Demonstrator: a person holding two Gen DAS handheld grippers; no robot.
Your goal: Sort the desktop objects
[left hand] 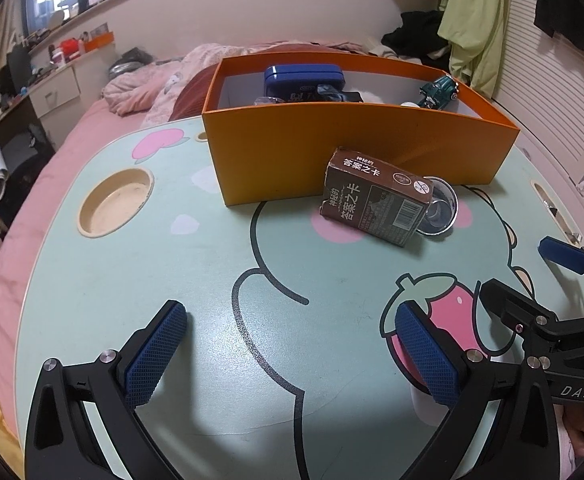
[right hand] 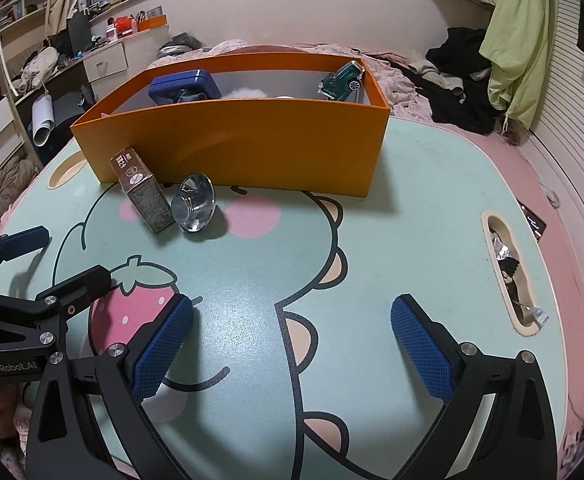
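Bedroom clutter rings a mint-green lap table (left hand: 139,280) printed with a cartoon bear, set on a pink-sheeted bed (left hand: 31,248).

From the left wrist view, the left gripper (left hand: 292,356) hangs low over the table's near half, angled down, its blue pads far apart with only bare tabletop between them. The right gripper (right hand: 292,344) hovers alongside at a like tilt, equally wide and holding nothing; in the left view its fingers (left hand: 564,256) show at 3 o'clock.

At 12 o'clock an orange box (left hand: 356,156) stands near the far edge, holding a blue tin (left hand: 304,78) and a green toy car (right hand: 342,80). Just in front of its wall, a brown card box (left hand: 376,200) lies leaning, touching a small glass dish (right hand: 195,204) tipped on its side.

A wide stretch of table lies open between grippers and card box. A round cup recess (left hand: 115,202) sits at 10 o'clock in the left view, and a slot (right hand: 508,272) with scraps at 3 o'clock in the right.
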